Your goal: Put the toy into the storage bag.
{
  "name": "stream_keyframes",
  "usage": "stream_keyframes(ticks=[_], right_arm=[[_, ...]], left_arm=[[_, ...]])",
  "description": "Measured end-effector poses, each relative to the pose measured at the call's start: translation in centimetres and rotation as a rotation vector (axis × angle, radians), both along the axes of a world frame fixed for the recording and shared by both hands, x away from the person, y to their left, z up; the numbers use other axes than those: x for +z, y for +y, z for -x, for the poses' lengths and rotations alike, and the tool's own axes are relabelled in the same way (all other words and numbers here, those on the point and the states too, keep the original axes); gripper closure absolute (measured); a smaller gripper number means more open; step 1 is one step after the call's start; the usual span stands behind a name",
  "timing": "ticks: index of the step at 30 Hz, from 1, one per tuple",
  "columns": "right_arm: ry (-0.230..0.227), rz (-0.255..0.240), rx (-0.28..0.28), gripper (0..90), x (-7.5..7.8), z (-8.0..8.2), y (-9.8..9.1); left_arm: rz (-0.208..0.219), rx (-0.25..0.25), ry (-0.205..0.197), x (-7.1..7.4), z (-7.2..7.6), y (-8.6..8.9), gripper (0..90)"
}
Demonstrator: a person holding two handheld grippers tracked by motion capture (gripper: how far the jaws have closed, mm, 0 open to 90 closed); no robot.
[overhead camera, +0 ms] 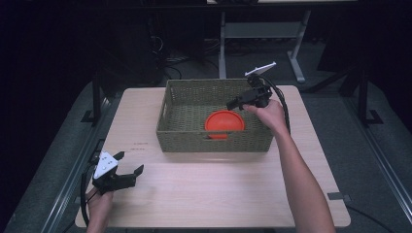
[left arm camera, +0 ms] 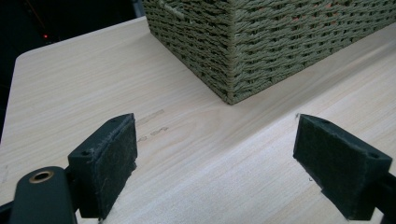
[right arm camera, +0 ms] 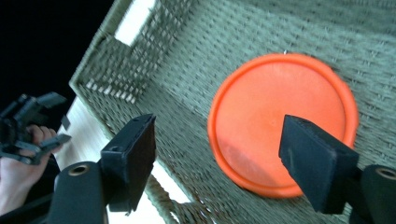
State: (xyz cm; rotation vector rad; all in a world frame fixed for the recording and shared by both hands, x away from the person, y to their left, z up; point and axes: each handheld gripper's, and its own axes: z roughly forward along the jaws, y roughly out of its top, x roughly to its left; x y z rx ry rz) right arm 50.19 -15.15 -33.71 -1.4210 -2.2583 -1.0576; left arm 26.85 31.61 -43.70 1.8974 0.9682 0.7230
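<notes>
While the orange plate [overhead camera: 224,122] lies flat on the bottom of the woven basket [overhead camera: 187,138], just right of the middle of the high view, the right gripper [overhead camera: 232,104] hangs over the basket's right side, a little above and to the right of the plate, with the person's right hand [overhead camera: 266,114] behind it. In the right gripper view the plate [right arm camera: 280,116] sits in the right half of the frame, with the basket's weave [right arm camera: 196,70] all around it; the two black pads stand wide apart, one at the lower left and one at the lower right, and nothing is between them, so the plate is free and lies below them. The basket stands on the far half of the pale wooden table [overhead camera: 218,184], in the upper middle of the high view. The left gripper [overhead camera: 130,167] is at the lower left of that view, near the table's near left corner and well apart from the basket. In the left gripper view its pads [left arm camera: 112,154] are spread wide with nothing between them, low over the bare table [left arm camera: 93,93], and a corner of the basket [left arm camera: 261,42] fills the upper right of the frame.
</notes>
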Motion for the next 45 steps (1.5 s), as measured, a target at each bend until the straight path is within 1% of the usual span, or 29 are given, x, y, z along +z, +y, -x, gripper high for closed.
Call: stream_keyframes(ticks=[1,2,3,5,6,8,9,10,11,12,13,14,15,17,20,22,24,26,27,28,30,32,33,37,39,42,43,44,45], right_arm=[[-0.005,-0.008,0.015,27.1,0.2,0.2,0.3],[-0.005,-0.008,0.015,27.1,0.2,0.2,0.3],[-0.012,0.01,0.025,26.3,0.3,0.4,0.6],[-0.015,0.003,0.022,25.9,0.4,0.5,0.7],[-0.021,-0.01,0.026,24.9,0.7,0.6,0.5],[-0.024,-0.011,0.024,24.8,0.9,0.8,0.4],[-0.024,-0.011,0.024,24.8,0.9,0.8,0.4],[-0.028,-0.02,0.027,24.8,1.0,0.9,0.3],[-0.036,-0.045,0.027,24.3,1.2,1.1,0.1],[-0.037,-0.047,0.024,24.3,1.3,1.2,0.1],[-0.039,-0.055,0.027,23.9,1.5,1.4,0.1],[-0.039,-0.055,0.027,23.9,1.5,1.4,0.1],[-0.045,-0.066,0.032,21.7,1.6,1.6,0.0],[-0.045,-0.085,0.039,21.1,1.6,1.8,0.0],[-0.05,-0.099,0.056,19.8,1.6,2.1,-0.1],[-0.058,-0.097,0.071,19.6,1.8,2.5,-0.2],[-0.065,-0.106,0.074,19.6,2.0,2.8,-0.4],[-0.074,-0.127,0.077,18.3,2.3,3.2,-0.7],[-0.068,-0.159,0.089,18.7,2.5,3.4,-0.8],[-0.069,-0.173,0.1,19.0,2.7,3.7,-0.8],[-0.102,-0.137,0.12,19.5,3.2,4.4,-0.5],[-0.103,-0.144,0.126,19.7,3.4,4.8,-0.6],[-0.113,-0.141,0.128,19.6,3.5,5.1,-0.7],[-0.118,-0.148,0.13,19.1,3.5,6.1,-1.2],[-0.123,-0.152,0.148,18.7,3.5,6.5,-1.5],[-0.116,-0.155,0.14,18.5,3.4,6.7,-1.9],[-0.123,-0.156,0.134,18.4,3.4,7.2,-2.5],[-0.133,-0.17,0.136,18.6,3.3,7.4,-2.8],[-0.133,-0.17,0.136,18.6,3.3,7.4,-2.8]], left_arm=[[0.002,0.0,-0.001,0.0,0.1,-0.1,13.0],[0.002,0.0,-0.001,0.0,0.1,-0.1,13.0],[-0.005,-0.001,-0.008,0.0,0.1,-0.1,13.0],[-0.008,0.002,-0.004,0.0,0.1,0.0,13.0],[-0.002,0.001,-0.001,0.0,0.1,0.1,13.0],[0.004,0.005,-0.003,0.0,0.1,0.1,13.0],[-0.002,0.003,-0.004,0.0,0.1,0.1,13.0],[-0.006,0.002,-0.005,0.0,0.1,0.1,13.0],[-0.002,0.007,-0.01,0.0,0.1,0.1,13.0],[-0.002,0.007,-0.01,0.0,0.1,0.1,13.0],[0.008,0.006,-0.01,0.1,0.1,0.1,13.0],[0.008,0.006,-0.01,0.1,0.1,0.1,13.0],[-0.001,0.006,-0.009,0.1,0.1,0.1,13.0],[0.001,0.004,-0.01,0.1,0.1,0.1,13.0],[0.0,0.004,-0.008,0.1,0.2,0.0,13.0],[0.0,0.004,-0.009,0.1,0.2,0.0,13.0],[0.0,0.008,-0.009,0.1,0.2,0.0,13.0],[0.005,0.007,-0.01,0.1,0.1,0.1,13.0],[0.001,0.008,-0.008,0.1,0.1,0.1,13.0],[-0.003,0.009,-0.005,0.1,0.2,0.1,13.0],[0.003,0.009,-0.005,0.1,0.2,0.0,13.0],[0.0,0.004,-0.005,0.1,0.2,0.0,13.0],[-0.002,0.004,-0.012,0.2,0.2,-0.1,13.0],[-0.007,-0.002,-0.008,0.1,0.1,-0.2,13.0],[-0.008,-0.003,-0.009,0.2,0.2,-0.2,13.0],[-0.011,-0.006,-0.004,0.3,0.2,-0.2,13.0],[-0.013,-0.004,-0.005,0.3,0.1,-0.2,13.0],[-0.012,-0.005,-0.005,0.3,0.1,-0.2,13.0],[-0.012,-0.005,-0.005,0.3,0.1,-0.2,13.0]])
